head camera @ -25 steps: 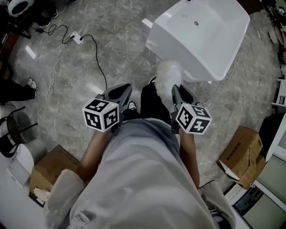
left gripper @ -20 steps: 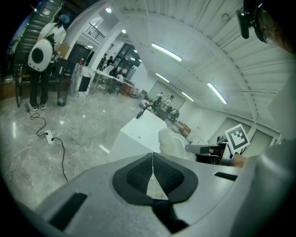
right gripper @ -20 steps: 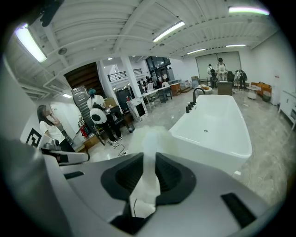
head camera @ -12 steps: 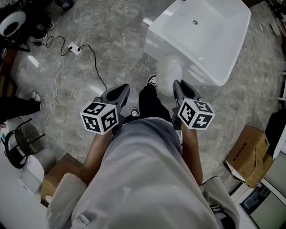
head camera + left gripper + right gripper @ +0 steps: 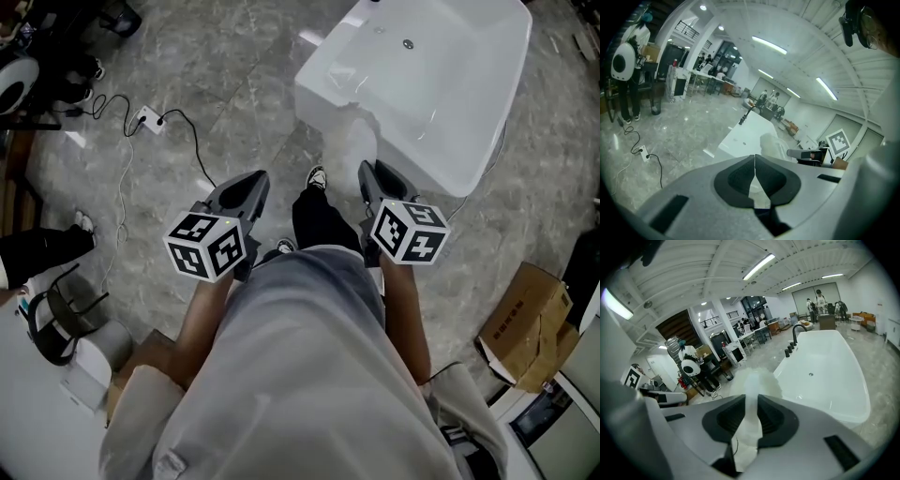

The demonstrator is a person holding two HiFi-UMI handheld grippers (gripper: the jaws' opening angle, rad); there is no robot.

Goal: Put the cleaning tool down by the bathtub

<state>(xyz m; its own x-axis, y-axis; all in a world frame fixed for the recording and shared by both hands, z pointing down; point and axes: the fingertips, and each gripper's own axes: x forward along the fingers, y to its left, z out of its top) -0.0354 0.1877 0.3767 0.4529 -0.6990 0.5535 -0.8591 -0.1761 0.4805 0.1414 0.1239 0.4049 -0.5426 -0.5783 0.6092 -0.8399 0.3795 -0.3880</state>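
The right tool (image 5: 751,401) is clenched on the flat white handle of a fluffy white duster (image 5: 354,134), whose head is seen against the near corner of the bathtub (image 5: 450,94). The left tool (image 5: 754,161) is held alongside, its jaws closed on nothing. Both are extended forward above the floor (image 5: 234,84).

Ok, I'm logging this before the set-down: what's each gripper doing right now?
Left gripper: closed, nothing in it.
Right gripper: closed on the handle of the white fluffy cleaning tool.
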